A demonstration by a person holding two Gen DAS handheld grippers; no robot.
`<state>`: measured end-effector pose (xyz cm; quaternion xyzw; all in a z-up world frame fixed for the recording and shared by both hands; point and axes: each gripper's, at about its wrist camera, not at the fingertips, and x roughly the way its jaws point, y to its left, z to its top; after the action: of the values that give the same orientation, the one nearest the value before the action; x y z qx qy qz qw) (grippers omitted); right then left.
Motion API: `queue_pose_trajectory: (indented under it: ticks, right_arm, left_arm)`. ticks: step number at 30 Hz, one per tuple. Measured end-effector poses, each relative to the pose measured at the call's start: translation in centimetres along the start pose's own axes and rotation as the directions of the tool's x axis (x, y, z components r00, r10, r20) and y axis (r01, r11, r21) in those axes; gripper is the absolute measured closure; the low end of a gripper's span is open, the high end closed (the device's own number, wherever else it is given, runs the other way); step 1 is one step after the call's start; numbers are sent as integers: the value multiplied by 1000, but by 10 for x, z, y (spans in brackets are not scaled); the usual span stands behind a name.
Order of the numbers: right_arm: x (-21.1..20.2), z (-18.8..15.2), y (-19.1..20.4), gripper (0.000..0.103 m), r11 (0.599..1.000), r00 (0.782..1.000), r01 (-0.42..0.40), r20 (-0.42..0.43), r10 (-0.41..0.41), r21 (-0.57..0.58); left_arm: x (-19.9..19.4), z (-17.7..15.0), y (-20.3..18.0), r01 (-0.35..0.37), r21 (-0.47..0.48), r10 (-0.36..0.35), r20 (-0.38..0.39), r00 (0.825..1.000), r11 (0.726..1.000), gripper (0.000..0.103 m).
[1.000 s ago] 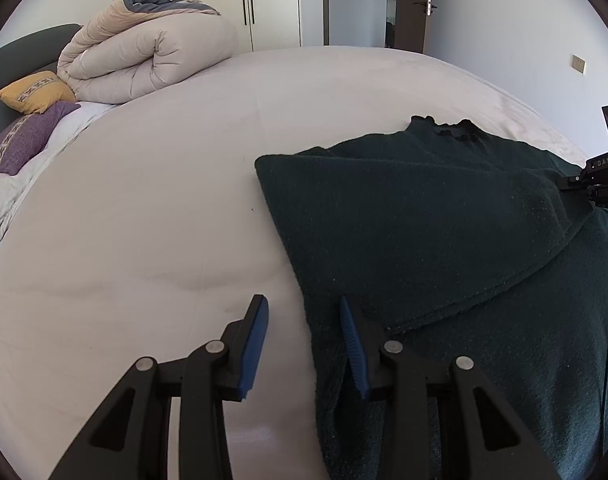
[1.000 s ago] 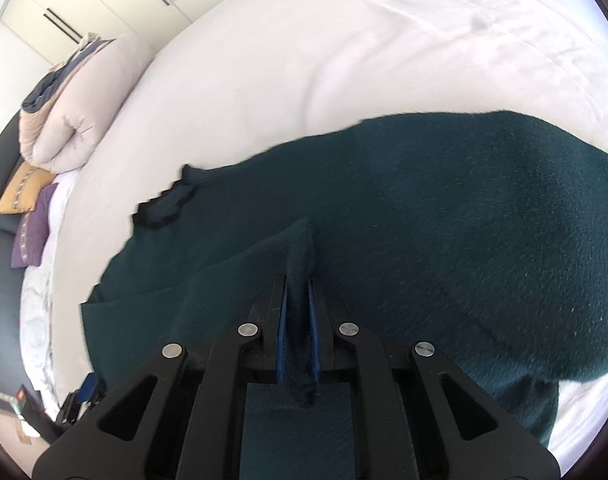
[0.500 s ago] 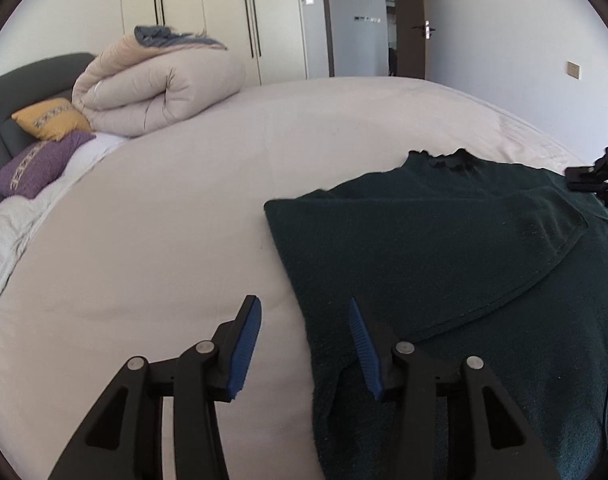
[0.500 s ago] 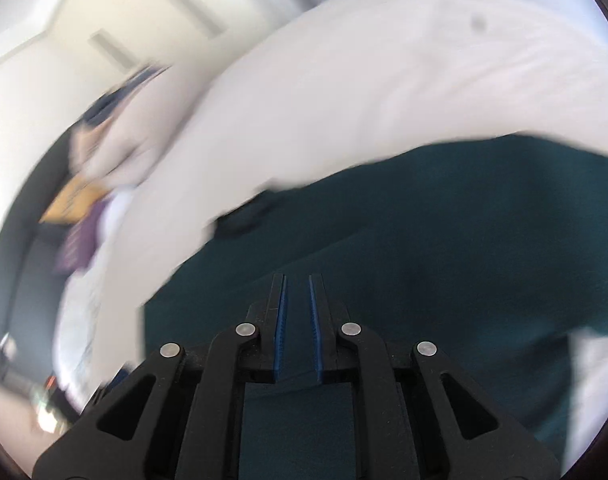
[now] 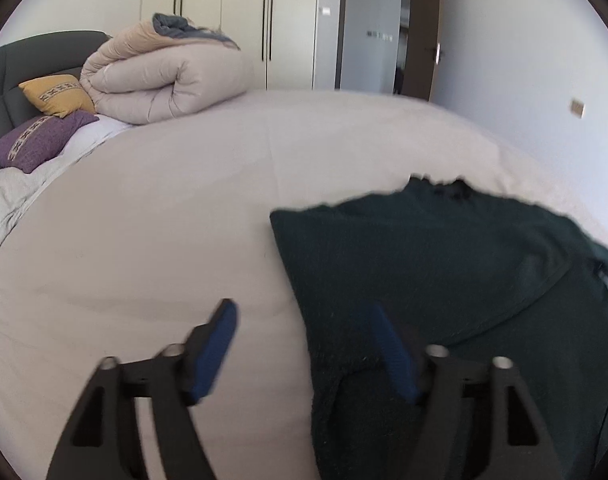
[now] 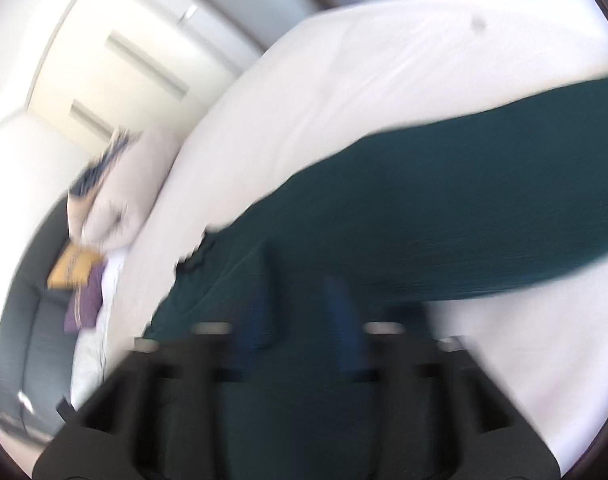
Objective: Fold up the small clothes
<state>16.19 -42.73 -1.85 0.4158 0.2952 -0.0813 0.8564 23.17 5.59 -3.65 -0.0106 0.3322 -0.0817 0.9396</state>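
Note:
A dark green sweater (image 5: 444, 272) lies on the white bed (image 5: 183, 208), one sleeve folded across its body. My left gripper (image 5: 304, 320) is open and empty, held above the sweater's left edge, one finger over the sheet and one over the cloth. In the blurred right wrist view the sweater (image 6: 444, 208) spreads across the middle. My right gripper (image 6: 299, 292) is open above it, and nothing shows between its blue pads (image 6: 340, 296).
A rolled beige duvet (image 5: 163, 76) lies at the head of the bed, with a yellow cushion (image 5: 55, 94) and a purple cushion (image 5: 39, 140) by the dark headboard. Wardrobe doors (image 5: 243, 20) and a doorway (image 5: 372, 44) stand behind.
My right gripper has opened and let go of the sweater fold, then lifted and swung. My left gripper has opened wider and tilted up.

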Motion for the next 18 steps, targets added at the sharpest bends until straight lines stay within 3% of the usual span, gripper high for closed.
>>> queue_pose_trajectory:
  ticks: [3,9,13,16,18]
  right_arm:
    - [-58,16,-60,16,990,994,8,105,-23,141]
    - [-143,21,-171,15,908,970,-32,233,-73,419]
    - [-155,21,-213,19,836,955,-115,292,-56,536]
    - [-148,36,-219,20,838,951,-129,306,-48,531]
    - [-139,47,-224,26,831,945,-153,325,-36,536]
  left_arm:
    - [-18,1,8,57,-49,-54,63,997,997,13]
    - [-53,-16,14,87,-197,-86,13,996,976,13]
    - [-74,-37,3,105,-277,-120,-38,992,955,12]
    - [-79,-49,-18,148,-312,-187,-97,978,939,12]
    - [-82,-51,-34,167,-296,-209,-116,971,940,12]
